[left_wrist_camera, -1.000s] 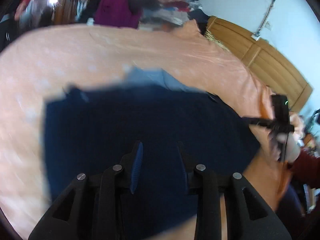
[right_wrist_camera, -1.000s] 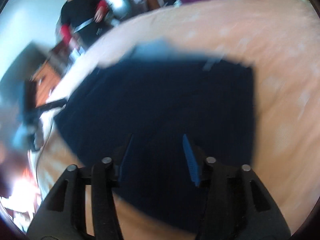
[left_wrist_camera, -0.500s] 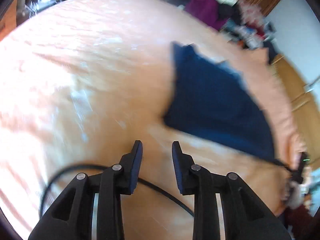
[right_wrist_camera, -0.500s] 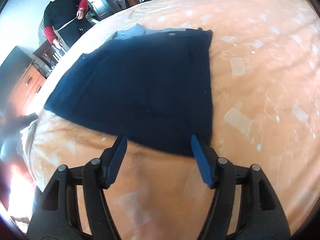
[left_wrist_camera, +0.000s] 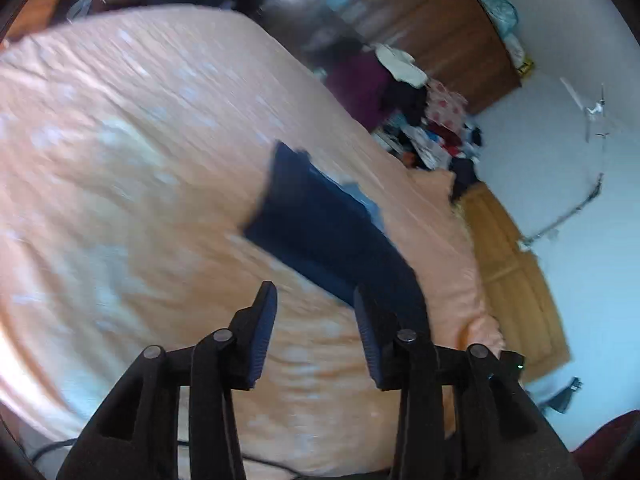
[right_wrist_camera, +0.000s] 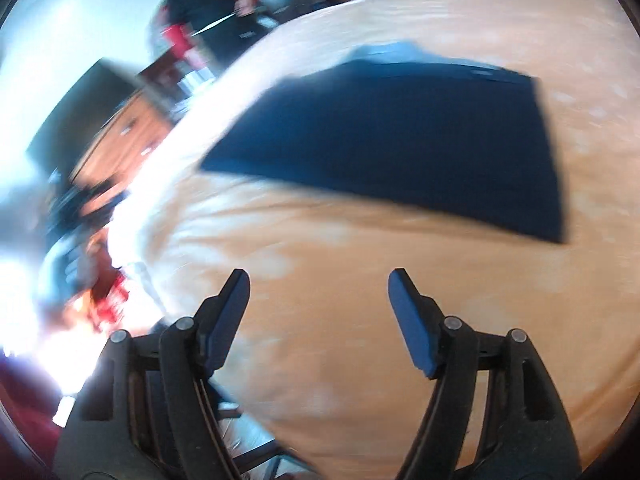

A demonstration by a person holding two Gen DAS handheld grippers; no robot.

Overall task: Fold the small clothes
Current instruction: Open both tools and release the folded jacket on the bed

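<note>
Lying flat on the peach patterned bedspread (right_wrist_camera: 360, 300), the dark navy folded garment (right_wrist_camera: 420, 140) sits untouched w/ both claws clear: left gripper (left_wrist_camera: 314, 300) & right gripper (right_wrist_camera: 318, 280) spread apart, empty.

Folded garment (right_wrist_camera: 404, 136) lies flat on the bed (right_wrist_camera: 360, 280), ahead of both grippers. Right gripper (right_wrist_camera: 318, 280) over bare bedding before its near edge; left gripper (left_wrist_camera: 314, 300) beside its near corner. Person (right_wrist_camera: 208, 4) stands behind the bed.
</note>
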